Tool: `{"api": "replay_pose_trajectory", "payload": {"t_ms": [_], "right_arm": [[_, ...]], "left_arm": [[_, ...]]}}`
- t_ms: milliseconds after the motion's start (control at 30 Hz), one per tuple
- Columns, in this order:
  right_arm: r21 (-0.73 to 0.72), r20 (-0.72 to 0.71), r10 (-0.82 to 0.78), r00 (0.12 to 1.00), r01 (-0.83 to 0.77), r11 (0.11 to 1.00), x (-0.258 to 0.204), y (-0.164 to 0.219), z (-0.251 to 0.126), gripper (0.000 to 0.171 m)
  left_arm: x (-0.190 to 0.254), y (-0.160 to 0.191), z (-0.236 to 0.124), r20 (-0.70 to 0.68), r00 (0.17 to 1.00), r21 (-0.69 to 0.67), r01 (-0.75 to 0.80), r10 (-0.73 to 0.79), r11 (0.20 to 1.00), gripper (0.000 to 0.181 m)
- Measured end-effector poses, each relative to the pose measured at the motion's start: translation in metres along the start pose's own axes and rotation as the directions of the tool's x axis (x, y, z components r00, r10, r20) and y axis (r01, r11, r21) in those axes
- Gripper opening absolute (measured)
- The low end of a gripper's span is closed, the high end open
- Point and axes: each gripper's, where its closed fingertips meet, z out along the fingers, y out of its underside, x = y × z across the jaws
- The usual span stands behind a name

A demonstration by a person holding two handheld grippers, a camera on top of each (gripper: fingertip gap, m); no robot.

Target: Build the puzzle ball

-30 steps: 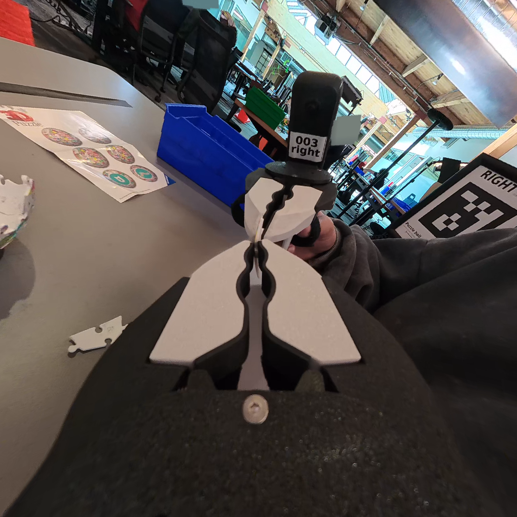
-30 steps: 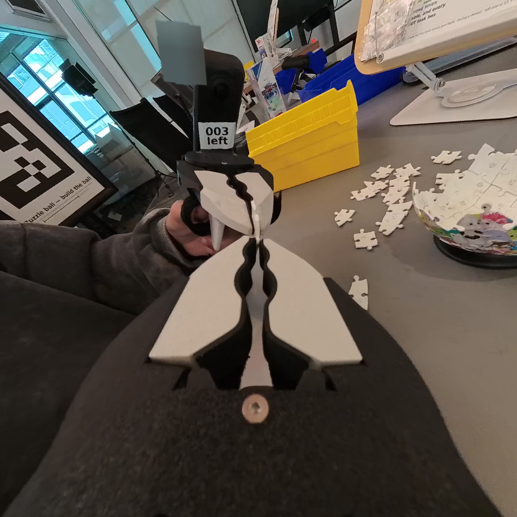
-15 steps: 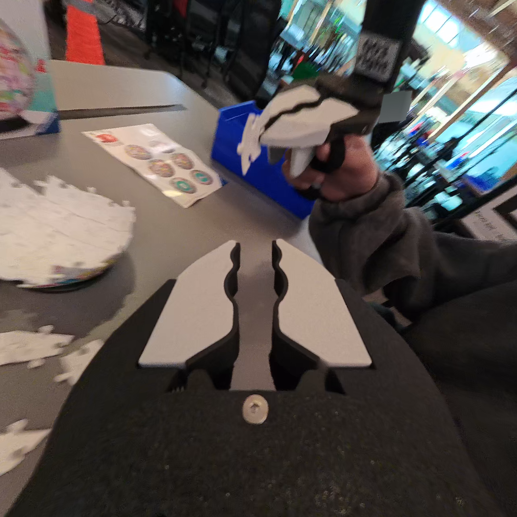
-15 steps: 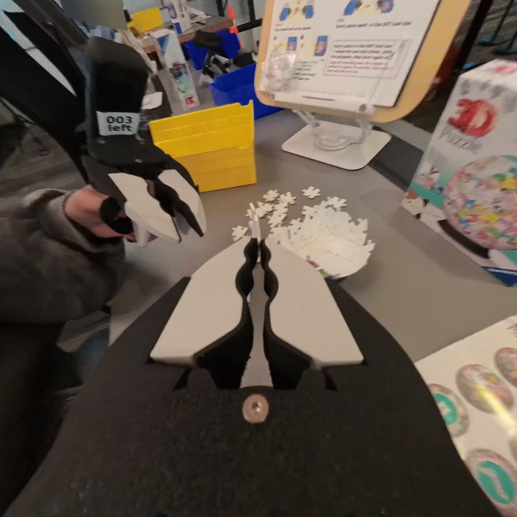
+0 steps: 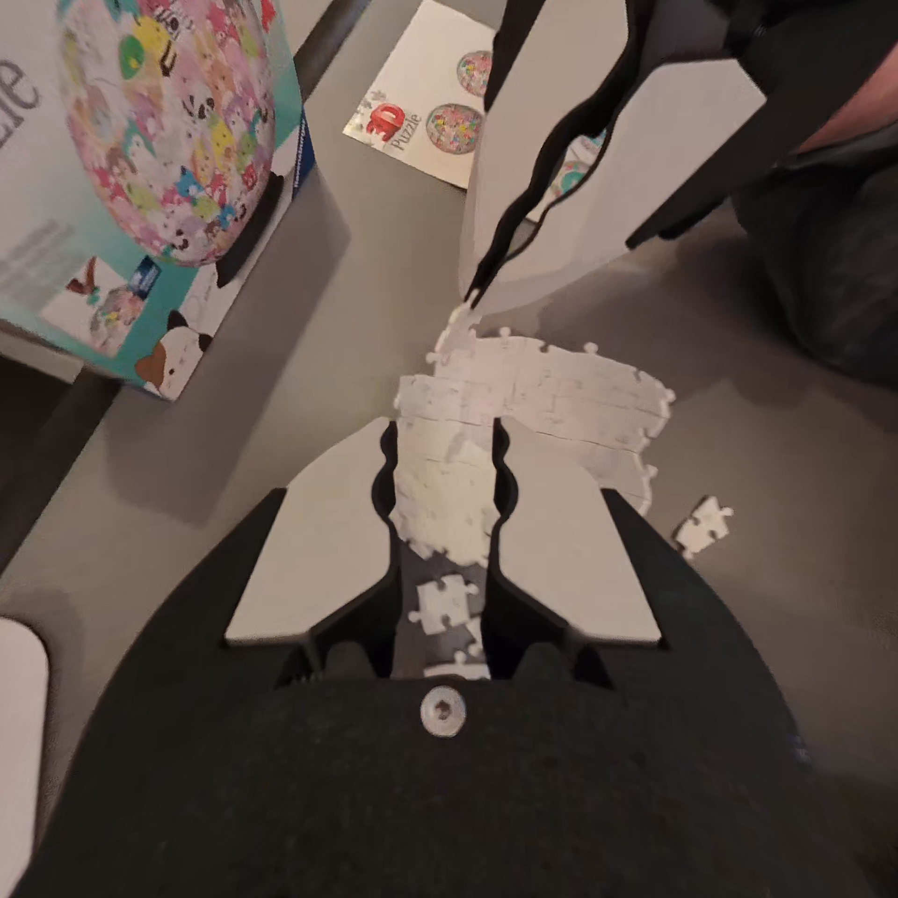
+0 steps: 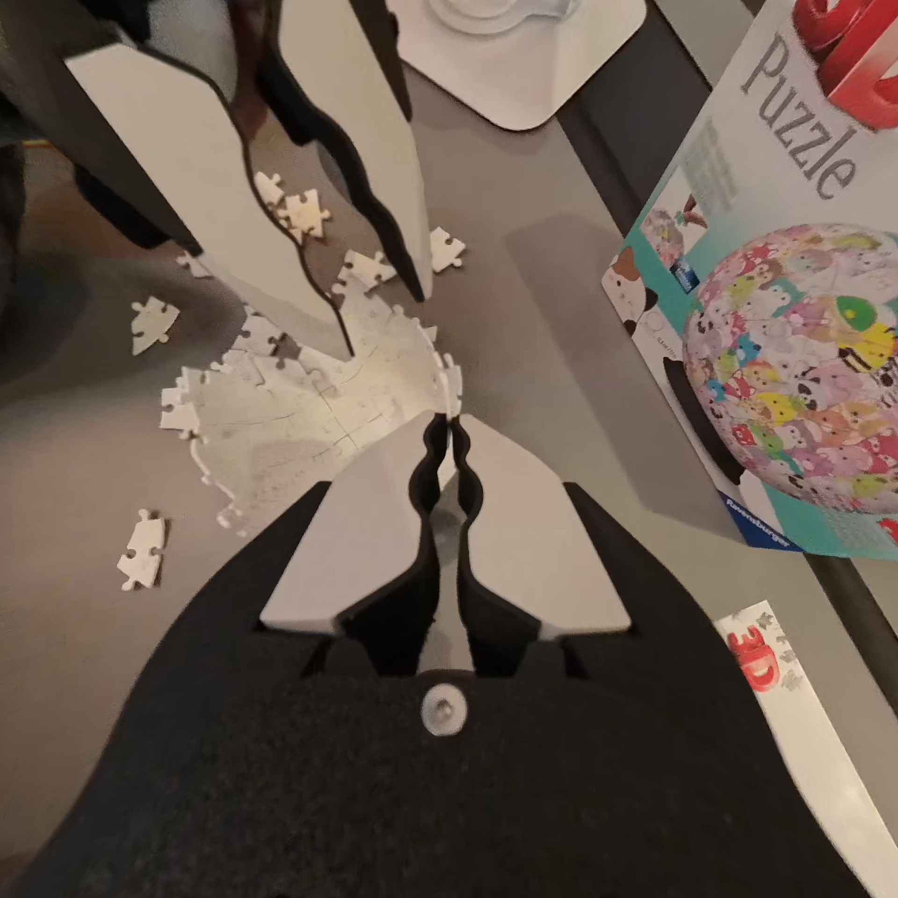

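Observation:
The half-built puzzle ball (image 5: 559,398) lies on the grey table as a white open bowl; it also shows in the right wrist view (image 6: 291,413). My right gripper (image 6: 449,420) is shut on a white puzzle piece (image 6: 452,381) and holds it at the bowl's rim. In the left wrist view it (image 5: 474,296) comes in from the top right with the piece (image 5: 459,323) at the bowl's far edge. My left gripper (image 5: 442,427) is open and empty just above the bowl; the right wrist view shows it (image 6: 384,323) over the bowl's far side.
Several loose white pieces (image 6: 143,546) lie around the bowl, some under my left gripper (image 5: 442,607). The puzzle box (image 5: 146,170) stands close by, also on the right in the right wrist view (image 6: 777,364). A leaflet (image 5: 423,112) and a white stand base (image 6: 510,58) lie farther out. About 5 centimeters separates my left fingertips from my right.
A second ago both grippers held the piece in the air. The left one opened and let go. Both have swung down over the bowl, the right one still holding the piece.

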Motion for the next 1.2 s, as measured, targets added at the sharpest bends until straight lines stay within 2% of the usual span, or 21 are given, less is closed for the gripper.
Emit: {"api": "replay_pose_trajectory", "payload": {"t_ms": [200, 300, 400, 733, 1200], "right_arm": [[-0.032, 0.009, -0.018, 1.000, 0.018, 0.999, 0.005, 0.008, 0.018, 0.002], [-0.013, 0.002, -0.023, 1.000, 0.023, 1.000, 0.004, 0.007, 0.019, 0.002], [-0.064, -0.031, -0.058, 0.998, 0.056, 0.996, 0.009, 0.015, 0.021, 0.002], [-0.013, -0.007, -0.036, 0.999, 0.036, 0.999, 0.014, 0.014, 0.020, 0.002], [-0.012, -0.005, -0.079, 0.997, 0.079, 0.997, 0.014, 0.012, 0.028, 0.002]], "left_arm": [[-0.019, 0.007, 0.030, -0.079, 0.992, -0.099, -0.107, 0.099, 0.989, 0.037], [-0.019, 0.008, 0.037, -0.106, 0.985, -0.131, -0.146, 0.133, 0.981, 0.037], [-0.021, 0.007, 0.042, -0.103, 0.982, -0.141, -0.170, 0.156, 0.975, 0.037], [-0.023, 0.010, 0.056, -0.145, 0.981, -0.147, -0.152, 0.131, 0.977, 0.027], [-0.021, 0.008, 0.051, -0.186, 0.977, -0.130, -0.125, 0.100, 0.984, 0.023]]}}
